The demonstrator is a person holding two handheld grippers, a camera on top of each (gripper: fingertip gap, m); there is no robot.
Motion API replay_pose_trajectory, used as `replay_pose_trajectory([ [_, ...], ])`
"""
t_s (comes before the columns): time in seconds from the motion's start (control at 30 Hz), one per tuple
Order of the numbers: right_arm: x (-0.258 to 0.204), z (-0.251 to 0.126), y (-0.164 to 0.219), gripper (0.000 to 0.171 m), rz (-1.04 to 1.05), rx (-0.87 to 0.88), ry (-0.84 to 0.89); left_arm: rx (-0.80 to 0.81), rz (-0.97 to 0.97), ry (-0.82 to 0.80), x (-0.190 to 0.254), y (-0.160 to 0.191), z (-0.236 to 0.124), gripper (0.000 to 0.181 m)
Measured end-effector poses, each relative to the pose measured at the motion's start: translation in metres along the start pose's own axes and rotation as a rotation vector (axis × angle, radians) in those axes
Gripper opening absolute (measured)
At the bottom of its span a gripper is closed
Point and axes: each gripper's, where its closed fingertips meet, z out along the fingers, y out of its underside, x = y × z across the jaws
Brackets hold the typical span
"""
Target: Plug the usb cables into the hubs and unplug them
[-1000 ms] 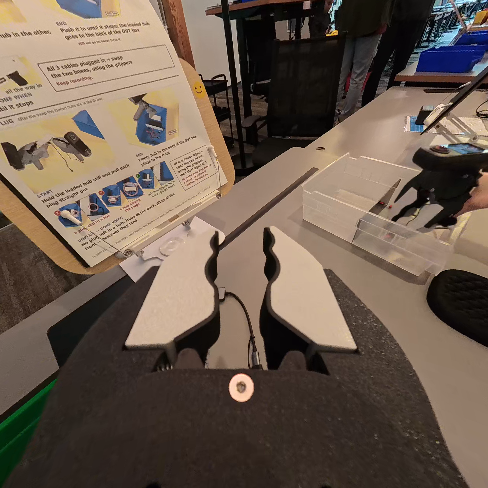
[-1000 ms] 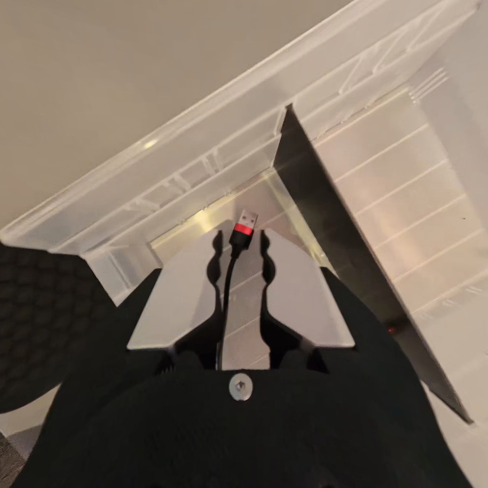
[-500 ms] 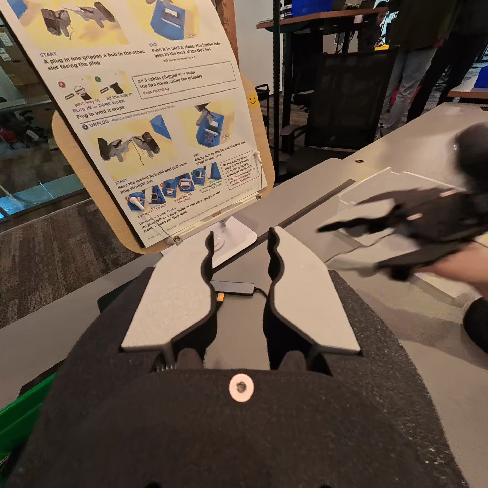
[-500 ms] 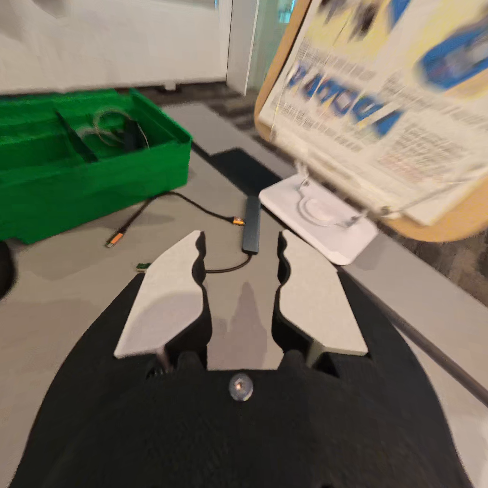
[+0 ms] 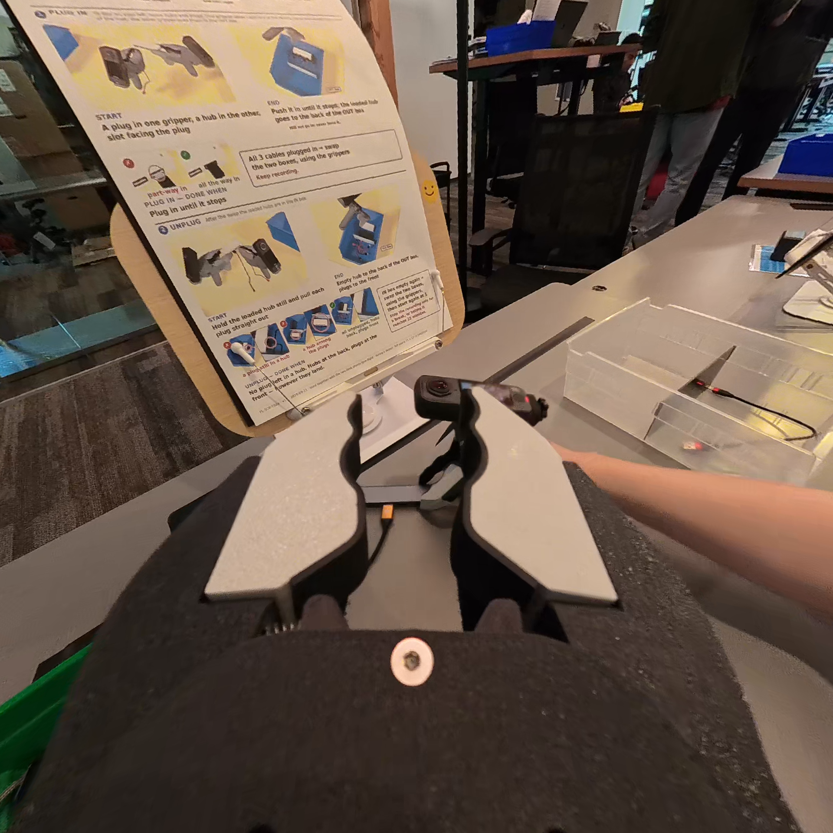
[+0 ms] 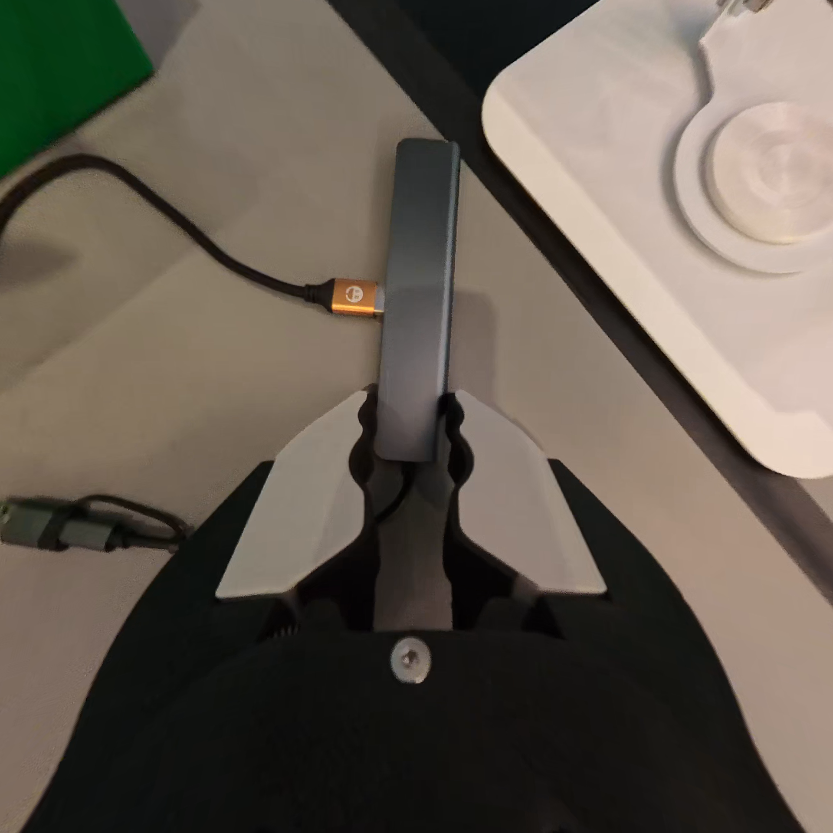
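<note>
A slim grey USB hub (image 6: 419, 293) lies on the grey table with an orange plug (image 6: 356, 297) of a black braided cable (image 6: 157, 203) in its left side. My right gripper (image 6: 409, 399) is shut on the hub's near end, one finger against each long side. The hub's own short lead ends in a grey connector (image 6: 54, 527) at the left. In the left wrist view my left gripper (image 5: 412, 399) is open and empty, just above and behind the hub (image 5: 387, 493) and the orange plug (image 5: 386, 511). The right gripper (image 5: 439, 482) comes in there from the right.
A white stand base (image 6: 676, 203) with an instruction board (image 5: 252, 203) stands just beyond the hub. A green bin (image 6: 54, 67) is at the left. A clear divided bin (image 5: 608, 369) at the right holds a black cable with a red plug (image 5: 721, 392). People stand far behind. One gripper's finger ends stand about 30 cm off the other's.
My right gripper left the red-plug cable in the clear bin, swung left across the table and closed on the hub's end. My left gripper tilted up and stayed open above the hub.
</note>
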Motion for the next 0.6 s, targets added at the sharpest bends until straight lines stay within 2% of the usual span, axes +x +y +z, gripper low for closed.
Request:
replay_pose_trajectory([
  [0.13, 0.003, -0.057, 0.0, 0.03, -0.193, 0.114, 0.077, -0.039, 0.044, 0.071, 0.008, 0.01, 0.005, 0.048],
  [0.27, -0.011, -0.152, -0.006, 0.03, -0.448, 0.26, 0.146, -0.076, 0.14, 0.17, 0.025, 0.025, 0.024, 0.057],
  [0.37, -0.025, -0.219, -0.006, 0.03, -0.55, 0.299, 0.19, -0.091, 0.244, 0.225, 0.043, 0.036, 0.04, 0.068],
  [0.47, -0.052, -0.269, -0.008, 0.031, -0.566, 0.373, 0.145, -0.034, 0.375, 0.295, 0.068, 0.035, 0.046, 0.074],
  [0.6, -0.072, -0.31, 0.003, 0.03, -0.67, 0.4, 0.178, 0.131, 0.501, 0.366, 0.1, 0.027, 0.043, 0.074],
])
